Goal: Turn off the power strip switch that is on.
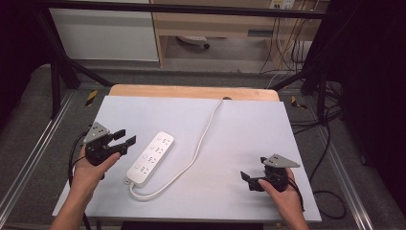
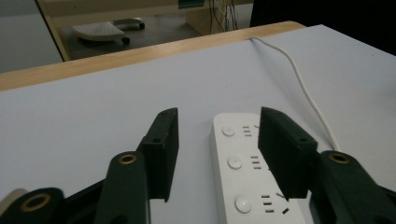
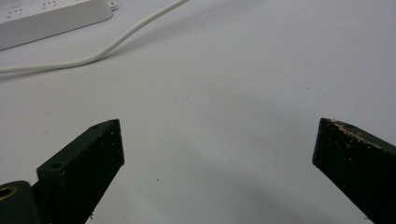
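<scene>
White power strip [image 1: 150, 158] (cord attached) lies flat; both grippers' jaws open, empty.

I see a white power strip [image 1: 149, 159] lying flat, angled, left of frame centre; its white cord [image 1: 203, 134] curves toward the upper middle.

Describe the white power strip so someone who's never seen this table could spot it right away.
On the pale grey table top, look left of centre, just beyond the left gripper. There lies a long white plastic power strip, set diagonally. It alone carries rows of sockets with round buttons, and a white cable trails from it.
</scene>
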Demonstrator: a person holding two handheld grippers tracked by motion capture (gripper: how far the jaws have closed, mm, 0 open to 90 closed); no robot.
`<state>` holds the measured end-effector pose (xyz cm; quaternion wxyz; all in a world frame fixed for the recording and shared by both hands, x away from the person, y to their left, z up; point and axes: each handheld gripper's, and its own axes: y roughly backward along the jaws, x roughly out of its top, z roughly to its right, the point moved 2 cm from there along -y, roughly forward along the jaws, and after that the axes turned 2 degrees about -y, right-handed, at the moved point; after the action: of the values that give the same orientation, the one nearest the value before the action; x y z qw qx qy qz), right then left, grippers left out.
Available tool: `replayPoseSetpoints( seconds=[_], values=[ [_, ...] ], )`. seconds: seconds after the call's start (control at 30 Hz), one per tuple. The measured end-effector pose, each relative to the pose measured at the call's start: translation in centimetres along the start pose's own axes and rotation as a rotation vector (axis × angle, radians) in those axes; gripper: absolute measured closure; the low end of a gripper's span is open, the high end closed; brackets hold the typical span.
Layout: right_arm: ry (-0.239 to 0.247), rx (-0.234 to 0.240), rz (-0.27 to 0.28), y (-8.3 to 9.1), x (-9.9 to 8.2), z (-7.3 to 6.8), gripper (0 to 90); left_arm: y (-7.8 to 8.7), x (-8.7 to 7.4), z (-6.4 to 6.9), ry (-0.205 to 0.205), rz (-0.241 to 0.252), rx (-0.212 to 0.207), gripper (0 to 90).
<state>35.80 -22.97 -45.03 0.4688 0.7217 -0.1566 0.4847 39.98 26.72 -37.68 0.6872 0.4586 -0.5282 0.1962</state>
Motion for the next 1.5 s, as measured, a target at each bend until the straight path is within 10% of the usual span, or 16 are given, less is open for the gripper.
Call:
replayPoseSetpoints(
  seconds=[0.67, 1.5],
  values=[
    [-0.013, -0.009, 0.01, 0.0, 0.0, 0.1, 2.7, -0.9, -1.4, 0.1, -0.012, -0.088, -0.024, 81.2],
    [-0.004, -0.025, 0.012, 0.1, 0.0, 0.1, 3.3, -1.3, -2.7, 0.1, -0.004, -0.187, -0.086, 90.0]
  ],
)
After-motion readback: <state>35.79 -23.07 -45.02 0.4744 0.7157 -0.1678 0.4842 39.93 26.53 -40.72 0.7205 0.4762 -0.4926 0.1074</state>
